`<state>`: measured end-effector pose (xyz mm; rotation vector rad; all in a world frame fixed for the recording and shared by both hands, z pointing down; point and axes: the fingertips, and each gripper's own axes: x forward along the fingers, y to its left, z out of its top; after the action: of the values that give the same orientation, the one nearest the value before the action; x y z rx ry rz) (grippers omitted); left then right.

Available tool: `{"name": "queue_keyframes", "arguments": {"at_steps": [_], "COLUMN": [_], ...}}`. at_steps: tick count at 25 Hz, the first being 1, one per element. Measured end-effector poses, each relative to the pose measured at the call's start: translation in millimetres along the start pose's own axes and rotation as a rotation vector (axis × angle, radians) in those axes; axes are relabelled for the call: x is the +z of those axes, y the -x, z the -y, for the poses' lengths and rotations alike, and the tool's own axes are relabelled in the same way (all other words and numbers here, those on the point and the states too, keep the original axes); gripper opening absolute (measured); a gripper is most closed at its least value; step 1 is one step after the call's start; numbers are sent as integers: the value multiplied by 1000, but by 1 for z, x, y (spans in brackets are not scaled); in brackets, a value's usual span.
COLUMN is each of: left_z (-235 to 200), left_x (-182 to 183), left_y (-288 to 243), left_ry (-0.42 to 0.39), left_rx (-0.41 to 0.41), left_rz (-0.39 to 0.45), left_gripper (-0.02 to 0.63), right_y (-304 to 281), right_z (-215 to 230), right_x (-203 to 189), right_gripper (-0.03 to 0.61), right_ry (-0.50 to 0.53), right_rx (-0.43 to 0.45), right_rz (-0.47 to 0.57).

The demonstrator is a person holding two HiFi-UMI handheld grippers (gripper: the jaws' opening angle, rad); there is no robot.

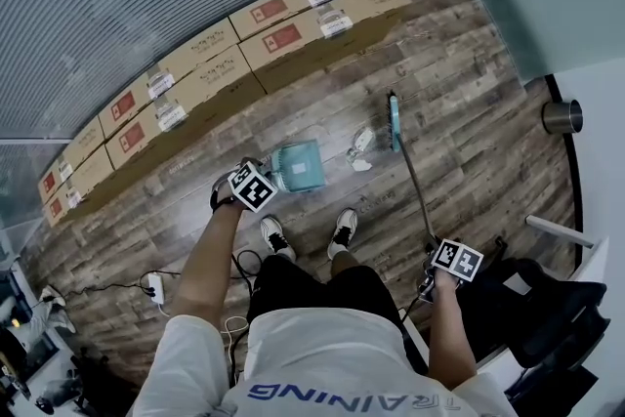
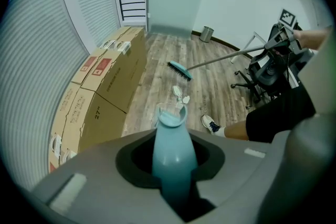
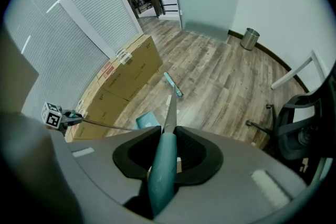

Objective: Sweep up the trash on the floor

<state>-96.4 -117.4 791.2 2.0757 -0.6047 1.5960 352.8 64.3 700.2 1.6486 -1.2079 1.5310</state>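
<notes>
A person stands on the wood floor with a gripper in each hand. My left gripper (image 1: pixel 252 187) (image 2: pixel 173 165) is shut on the pale teal handle of an upright dustpan (image 1: pixel 296 165) (image 2: pixel 171 119), whose pan (image 3: pixel 146 120) rests on the floor ahead of the shoes. My right gripper (image 1: pixel 455 261) (image 3: pixel 164 165) is shut on the teal grip of a long broom; its shaft slants down to the teal broom head (image 1: pixel 395 120) (image 2: pixel 179 70) (image 3: pixel 173 85). White crumpled trash (image 1: pixel 360 147) (image 2: pixel 179 93) lies between the dustpan and the broom head.
A row of cardboard boxes (image 1: pixel 205 73) (image 2: pixel 102 81) lines the blinds-covered wall on the left. A metal bin (image 1: pixel 562 116) (image 3: pixel 250 38) stands by the far wall. A black office chair (image 1: pixel 532 308) (image 3: pixel 307 134) is at the right. Cables and a power strip (image 1: pixel 153 286) lie behind the left foot.
</notes>
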Motion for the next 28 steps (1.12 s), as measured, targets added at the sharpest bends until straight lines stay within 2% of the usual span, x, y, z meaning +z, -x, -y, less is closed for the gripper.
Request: {"name": "queue_keyframes", "arguments": {"at_steps": [6,12,16,19,24,28], "left_z": [0,0,0,-2,0,-1], "left_x": [1,-1,0,0,1,1], "left_y": [1,2,2,2,1,1], "left_ry": [-6,-11,-9,-10,-8,-7], "left_rx": [3,5,2,2,3,-1], "left_rz": [2,2,8,8,9,11], "left_gripper": [87,88,87,89,87,87], "right_y": [-51,-102,-124,-132,-133,-132], "right_z": [22,20,11,5,1,-10], "right_x": [39,53,35,20,6,-7], "right_gripper": [109,109,108,107,107,107], "right_ry": [102,175,271,313,293,244], "right_rx": [-182,-264,-278,-285,-288,-258], "right_rz": [-27,-92,-171,-185,-181,-194]}}
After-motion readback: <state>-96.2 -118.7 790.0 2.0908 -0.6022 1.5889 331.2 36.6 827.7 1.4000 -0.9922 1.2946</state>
